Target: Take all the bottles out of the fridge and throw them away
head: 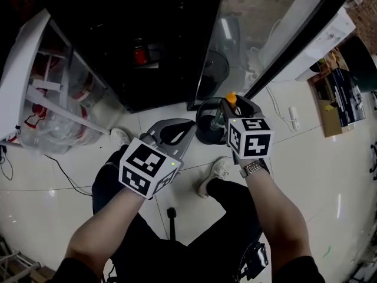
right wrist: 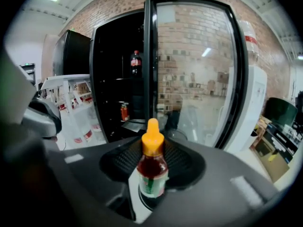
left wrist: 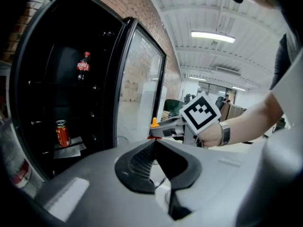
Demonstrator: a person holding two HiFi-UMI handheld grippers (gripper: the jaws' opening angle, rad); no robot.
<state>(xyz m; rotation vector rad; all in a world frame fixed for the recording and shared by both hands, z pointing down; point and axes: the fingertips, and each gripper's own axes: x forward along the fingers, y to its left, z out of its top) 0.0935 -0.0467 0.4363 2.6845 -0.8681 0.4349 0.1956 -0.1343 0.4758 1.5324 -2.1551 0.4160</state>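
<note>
Bottles that read clearly number 2: a cola bottle (left wrist: 83, 66) and a sauce bottle (right wrist: 152, 167).

Largest is the fridge (right wrist: 113, 79), a tall black cabinet straight ahead of both claws, dark inside. Its glass door (right wrist: 194, 79) is swung open and stands ahead and to the right of the right claw. A white tiled floor (head: 59, 205) lies beneath both claws.

Off to the left of the left claw is a white rack (head: 47, 99) holding clear plastic with red labels; what those items are I cannot tell.

In the head view a round black bin (head: 203, 128) sits on the floor right under the tips of the right claw.

The left claw (left wrist: 154, 143) points toward the fridge with its tips together and nothing between them. The right claw (right wrist: 152, 148) is beside it, to its right and a little further forward, with a watch (head: 253, 168) on the wrist behind it. Its 2 jaws are clamped on the sauce bottle, 1 ribbed pad on each side of the body.

The cola bottle stands upright on an upper fridge shelf, ahead of both claws and well above them.

The sauce bottle is upright in the right claw, with reddish contents, a green and white label, and an orange cap that pokes out above the pads.

A red can (left wrist: 61, 132) stands on a lower fridge shelf, ahead of the claws, below the cola bottle.
</note>
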